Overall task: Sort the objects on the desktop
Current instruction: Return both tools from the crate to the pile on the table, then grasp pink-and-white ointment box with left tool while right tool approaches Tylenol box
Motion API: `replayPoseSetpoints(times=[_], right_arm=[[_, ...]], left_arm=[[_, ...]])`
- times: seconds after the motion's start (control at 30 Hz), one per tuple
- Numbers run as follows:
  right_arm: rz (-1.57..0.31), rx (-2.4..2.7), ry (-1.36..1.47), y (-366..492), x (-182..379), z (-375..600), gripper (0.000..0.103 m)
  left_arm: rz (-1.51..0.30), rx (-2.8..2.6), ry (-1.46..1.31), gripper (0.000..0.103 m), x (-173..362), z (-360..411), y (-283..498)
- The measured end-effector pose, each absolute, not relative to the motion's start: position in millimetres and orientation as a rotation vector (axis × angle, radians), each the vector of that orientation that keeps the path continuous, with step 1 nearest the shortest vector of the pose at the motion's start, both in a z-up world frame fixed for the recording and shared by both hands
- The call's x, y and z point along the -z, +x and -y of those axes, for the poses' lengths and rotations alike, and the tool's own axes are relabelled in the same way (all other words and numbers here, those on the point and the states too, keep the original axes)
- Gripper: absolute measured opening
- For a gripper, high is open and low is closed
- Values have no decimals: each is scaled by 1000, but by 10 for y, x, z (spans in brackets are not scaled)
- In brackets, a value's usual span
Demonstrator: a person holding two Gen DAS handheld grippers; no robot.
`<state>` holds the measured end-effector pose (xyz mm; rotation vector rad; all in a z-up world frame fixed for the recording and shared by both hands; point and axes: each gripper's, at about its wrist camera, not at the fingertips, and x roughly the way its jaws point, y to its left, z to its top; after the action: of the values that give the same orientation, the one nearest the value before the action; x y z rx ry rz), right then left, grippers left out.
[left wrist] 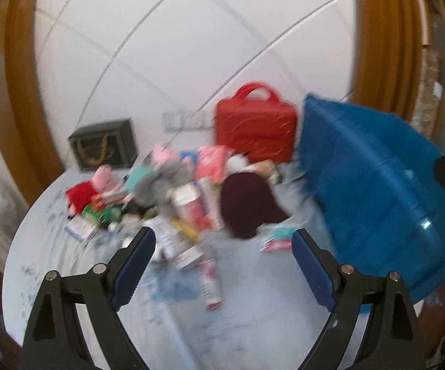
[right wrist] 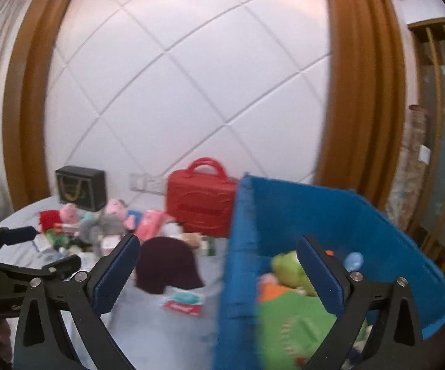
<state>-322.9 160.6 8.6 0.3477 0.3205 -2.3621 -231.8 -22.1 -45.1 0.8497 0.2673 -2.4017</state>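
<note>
A heap of small objects [left wrist: 173, 197] lies on the round pale table [left wrist: 253, 308]: plush toys, boxes, tubes and a dark maroon cap [left wrist: 247, 206]. A blue plastic bin [left wrist: 385, 191] stands at the right. My left gripper [left wrist: 224, 246] is open and empty, above the table before the heap. My right gripper [right wrist: 218, 256] is open and empty, over the bin's left wall [right wrist: 238, 262]. The bin holds green and orange soft items [right wrist: 290, 317]. The cap [right wrist: 167, 265] and a small pack [right wrist: 185, 302] lie left of the bin. The left gripper also shows at the left edge of the right wrist view [right wrist: 34, 252].
A red carry case [left wrist: 255, 129] stands at the back by the white panelled wall. A dark box with gold handles [left wrist: 104, 143] stands at the back left. Brown curtains hang on both sides. A white tube [left wrist: 211, 283] lies alone near the table's front.
</note>
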Motion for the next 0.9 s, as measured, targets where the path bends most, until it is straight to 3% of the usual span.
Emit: replayPoseSetpoints(times=[0.4, 0.9], right_arm=[[-422, 2259, 651, -3058, 867, -694, 103], [-483, 2109, 1075, -4133, 2367, -376, 103]], left_arm=[[-409, 2293, 1140, 91, 1546, 1099, -2164], [-564, 2172, 1387, 91, 2729, 1113, -2844]])
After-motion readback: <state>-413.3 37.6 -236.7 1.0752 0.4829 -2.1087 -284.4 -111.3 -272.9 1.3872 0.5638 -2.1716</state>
